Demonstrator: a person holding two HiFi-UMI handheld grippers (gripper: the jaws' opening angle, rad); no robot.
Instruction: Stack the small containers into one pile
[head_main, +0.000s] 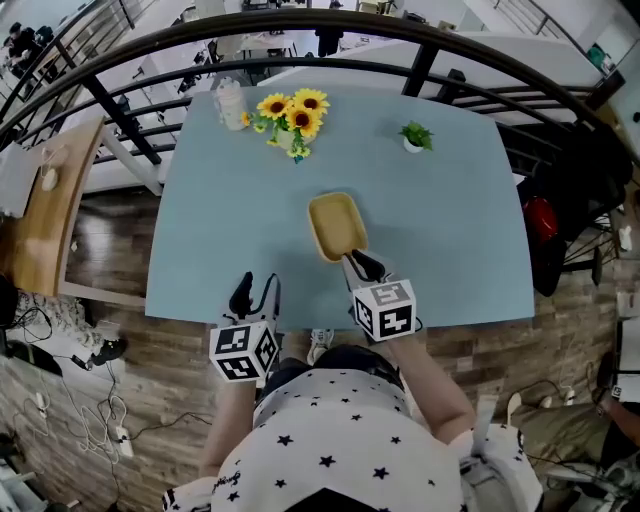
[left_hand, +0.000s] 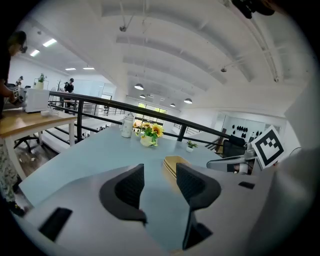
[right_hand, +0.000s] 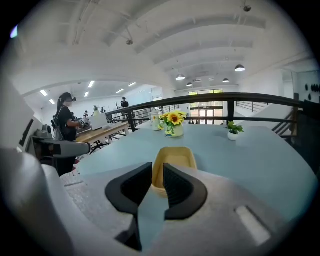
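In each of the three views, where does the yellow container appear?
Head view: yellow container near the picture's centre.
Left gripper view: yellow container just right of centre, partly behind a jaw.
Right gripper view: yellow container at centre, beyond the jaws.
Shared landmark: sunflowers, beyond it in every view.

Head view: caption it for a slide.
Left gripper and right gripper open at the blue table's near edge, the right by the yellow container stack.
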